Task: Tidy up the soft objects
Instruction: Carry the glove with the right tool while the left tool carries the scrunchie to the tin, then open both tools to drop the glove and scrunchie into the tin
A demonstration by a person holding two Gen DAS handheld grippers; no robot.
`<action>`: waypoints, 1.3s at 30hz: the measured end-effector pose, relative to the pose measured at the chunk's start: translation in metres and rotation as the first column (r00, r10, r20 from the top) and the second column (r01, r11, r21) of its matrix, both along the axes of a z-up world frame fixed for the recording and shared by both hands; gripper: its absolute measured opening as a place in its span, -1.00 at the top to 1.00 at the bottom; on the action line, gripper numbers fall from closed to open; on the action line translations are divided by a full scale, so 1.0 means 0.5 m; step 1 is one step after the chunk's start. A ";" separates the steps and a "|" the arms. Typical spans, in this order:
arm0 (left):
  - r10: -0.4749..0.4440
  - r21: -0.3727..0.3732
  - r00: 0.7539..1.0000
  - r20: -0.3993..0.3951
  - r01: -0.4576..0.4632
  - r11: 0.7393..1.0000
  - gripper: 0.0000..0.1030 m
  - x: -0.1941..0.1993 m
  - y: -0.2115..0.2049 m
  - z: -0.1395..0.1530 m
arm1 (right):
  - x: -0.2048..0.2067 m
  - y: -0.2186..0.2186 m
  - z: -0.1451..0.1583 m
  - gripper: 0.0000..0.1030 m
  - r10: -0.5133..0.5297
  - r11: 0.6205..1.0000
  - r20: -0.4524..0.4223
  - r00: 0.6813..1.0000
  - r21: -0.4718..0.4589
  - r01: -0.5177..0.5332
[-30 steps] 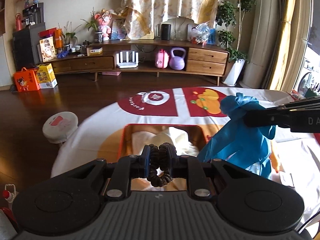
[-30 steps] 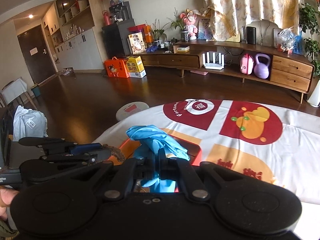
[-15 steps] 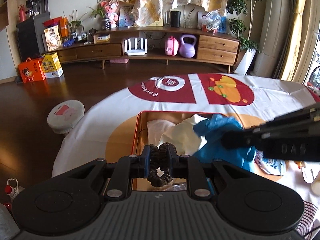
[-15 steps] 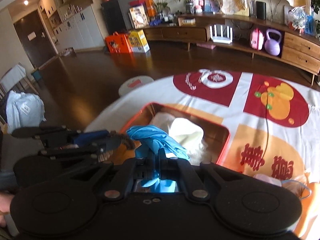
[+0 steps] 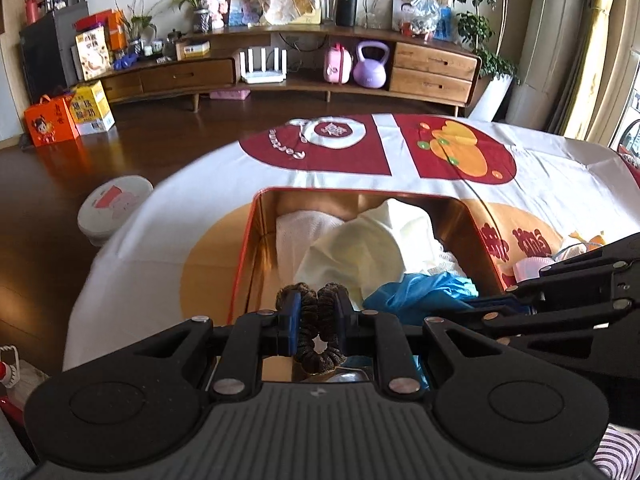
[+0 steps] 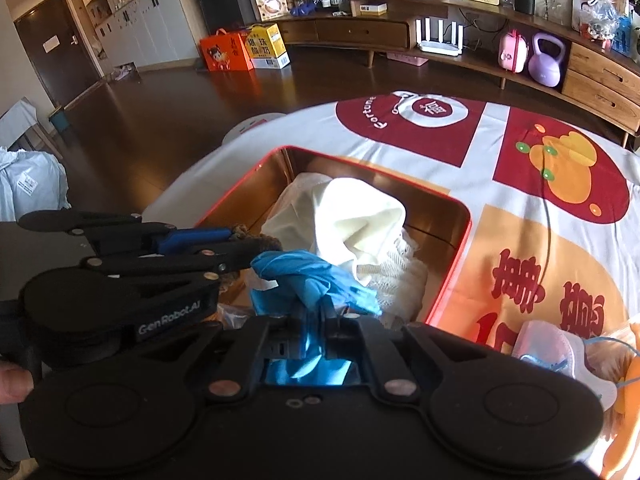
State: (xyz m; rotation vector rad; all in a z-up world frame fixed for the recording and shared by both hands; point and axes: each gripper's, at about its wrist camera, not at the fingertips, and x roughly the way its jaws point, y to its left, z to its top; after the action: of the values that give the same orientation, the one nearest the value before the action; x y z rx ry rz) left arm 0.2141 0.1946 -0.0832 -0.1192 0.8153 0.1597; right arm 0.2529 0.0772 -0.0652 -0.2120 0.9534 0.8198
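Here, over the tin [image 5: 256, 248]:
Left gripper [image 5: 316, 320]: jaws clamped on brown scrunchie [image 5: 320, 348].
Right gripper [image 6: 314, 312]: jaws clamped on blue glove [image 6: 308, 276].
Tin contents: cream cloth [image 6: 360, 216].

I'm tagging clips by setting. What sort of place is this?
Most likely a home living room: a long wooden media console with a router and a purple kettlebell, potted plants, curtains and a dark wood floor.

one red tin box [image 6: 448, 280], two pale cloths inside the box, a cream one [image 6: 360, 220] and a white knit one [image 6: 396, 272], one blue glove [image 6: 320, 280], one brown scrunchie [image 5: 316, 332], one mask [image 6: 560, 356] right of the box
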 end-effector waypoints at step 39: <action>0.065 -0.067 0.998 -0.027 -0.066 0.996 -0.38 -0.054 0.003 0.012 | -0.032 -0.051 0.037 -0.21 -0.008 1.000 0.038 0.999 0.010 0.008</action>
State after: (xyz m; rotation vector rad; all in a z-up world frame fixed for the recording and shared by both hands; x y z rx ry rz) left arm 0.1872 0.1963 -0.0771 -0.2081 0.8425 0.1956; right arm 0.2367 0.0518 -0.0466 -0.2147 0.9138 0.8100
